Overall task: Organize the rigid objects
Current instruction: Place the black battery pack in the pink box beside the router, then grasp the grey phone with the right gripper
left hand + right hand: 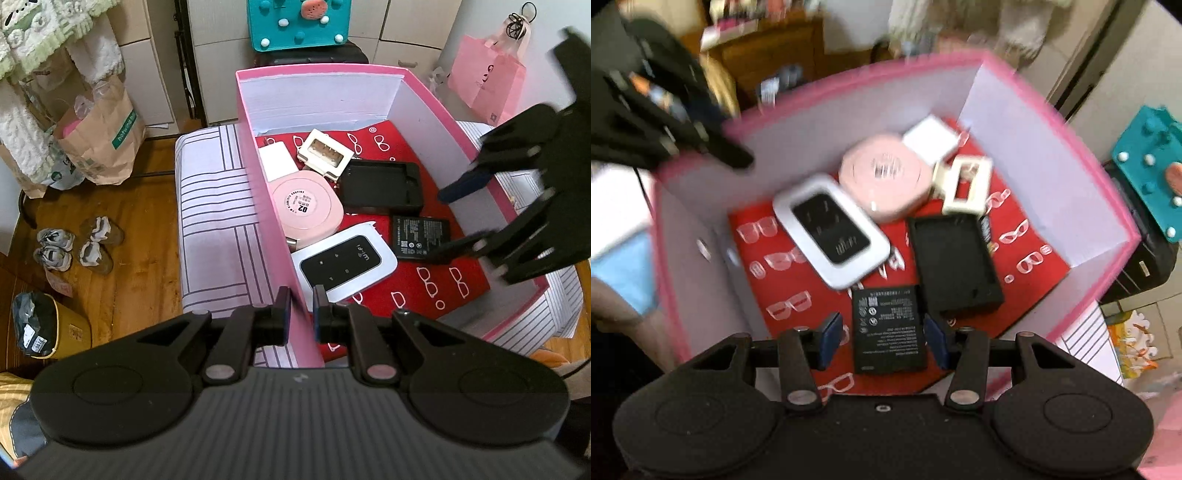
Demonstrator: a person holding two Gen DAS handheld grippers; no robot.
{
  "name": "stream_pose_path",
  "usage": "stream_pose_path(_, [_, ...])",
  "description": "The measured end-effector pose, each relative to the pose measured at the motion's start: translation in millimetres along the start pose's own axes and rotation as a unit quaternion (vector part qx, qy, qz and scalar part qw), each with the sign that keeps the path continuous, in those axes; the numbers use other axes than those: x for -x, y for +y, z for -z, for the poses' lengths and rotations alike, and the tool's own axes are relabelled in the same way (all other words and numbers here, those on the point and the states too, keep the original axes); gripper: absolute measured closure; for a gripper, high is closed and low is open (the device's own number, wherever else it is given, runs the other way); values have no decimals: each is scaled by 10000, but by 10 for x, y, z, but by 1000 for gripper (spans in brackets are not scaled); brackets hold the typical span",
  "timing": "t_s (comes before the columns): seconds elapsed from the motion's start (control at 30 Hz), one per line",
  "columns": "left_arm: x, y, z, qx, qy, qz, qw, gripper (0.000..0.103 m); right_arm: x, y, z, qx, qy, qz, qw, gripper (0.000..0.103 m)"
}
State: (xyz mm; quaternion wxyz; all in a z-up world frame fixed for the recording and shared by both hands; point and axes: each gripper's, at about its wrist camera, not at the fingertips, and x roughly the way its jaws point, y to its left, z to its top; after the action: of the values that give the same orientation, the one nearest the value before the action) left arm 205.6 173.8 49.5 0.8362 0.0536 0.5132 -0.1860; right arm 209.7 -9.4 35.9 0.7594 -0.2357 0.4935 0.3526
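A pink box [258,155] lined with a red cloth holds a white WiFi router [347,264], a pink round case [304,206], a black tray-like case [382,186], a cream clip [325,151], a white adapter [277,162] and a black battery [417,236]. My left gripper [301,306] is shut on the box's near left wall. Blurred, my right gripper [884,332] hangs open inside the box. The battery [890,328] lies flat on the cloth between its fingers, and a sliver of red shows beside the left pad.
The box sits on a striped cushion [210,221]. On the wooden floor to the left lie shoes [74,247], paper bags [103,140] and a yellow bin [48,328]. A teal board [295,22] stands behind the box. A pink bag [487,81] hangs at the right.
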Motion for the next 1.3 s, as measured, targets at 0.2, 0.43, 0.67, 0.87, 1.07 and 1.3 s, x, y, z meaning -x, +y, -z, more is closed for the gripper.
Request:
stream_pose_path(0.2, [-6,29,4,25,-18,60,10000,92,589,-256,297,-887,-1026,363,9901,48])
stream_pose_path(0.43, [-14,46,-3,-37,8,119,9999,91,493,-723,907,-2159,-1685,664,9595,48])
stream_pose_path(0.67, [-14,130,-5,144,-30,178,9997,91,178,-835,1177,-2009,-1517,893,9637,48])
stream_pose_path(0.87, [-13,83,-8,93,-29,88,9999,92,-44,-892,1205,-1212,-1126,972,9814,36])
stream_pose_path(1.07, [-23,119,-17,163,-13,132,9998,91,-247,-947,1161,-642,-758,909,9909,36])
stream_pose_path(1.3, [-29,117,-27,200,18,112,9997,91,-418,-1063,1106,-572,-721,864,9920,28])
